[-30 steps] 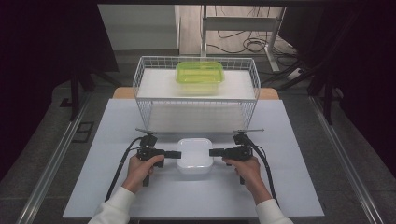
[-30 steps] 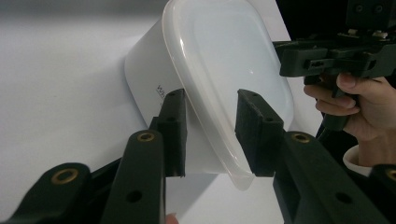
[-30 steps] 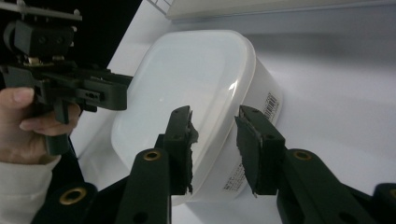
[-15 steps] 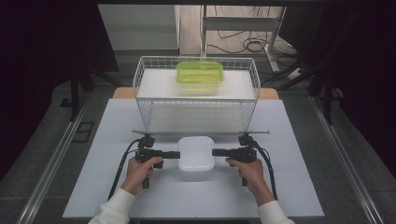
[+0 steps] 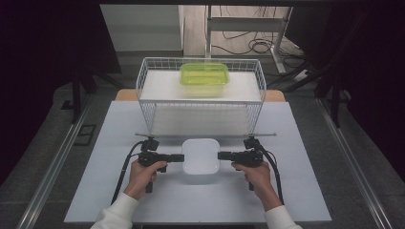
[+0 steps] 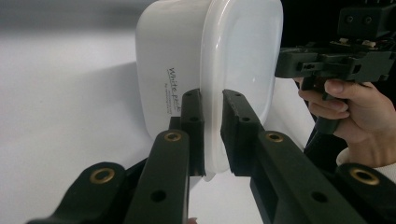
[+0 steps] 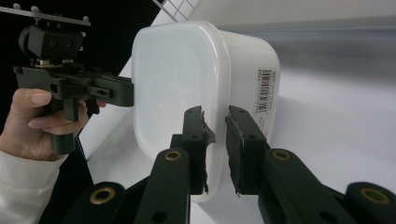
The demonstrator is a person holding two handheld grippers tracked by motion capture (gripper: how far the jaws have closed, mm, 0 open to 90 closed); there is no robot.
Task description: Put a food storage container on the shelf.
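Reading "White pack" in slanted script on its side wall in the left gripper view, the white lidded container (image 6: 205, 70) also carries a barcode sticker with small digits, too fine to read surely, on the wall seen in the right gripper view (image 7: 201, 93). It sits on the white worktop (image 5: 95, 143), just in front of the wire basket (image 5: 200, 102), between the two tongs. The left tongs (image 5: 179, 157) have their jaws closed to a narrow gap around the rim of the container's lid, one jaw on each side of it, as the left gripper view (image 6: 212, 135) shows. The right tongs (image 5: 222, 155) stand the same way on the opposite rim (image 7: 215, 140), with a thin gap showing between pad and lid.

Against the frame from a second ago, the container lies slightly nearer the basket and both tongs have moved up with it, still pinching its two ends; half a second ago the layout is almost the same as now.

A green lidded container (image 5: 204, 76) rests in the basket. The worktop is a pale sheet over a wooden board; dark curtains flank it, cables lie on the floor behind, and a metal rail runs along each side.
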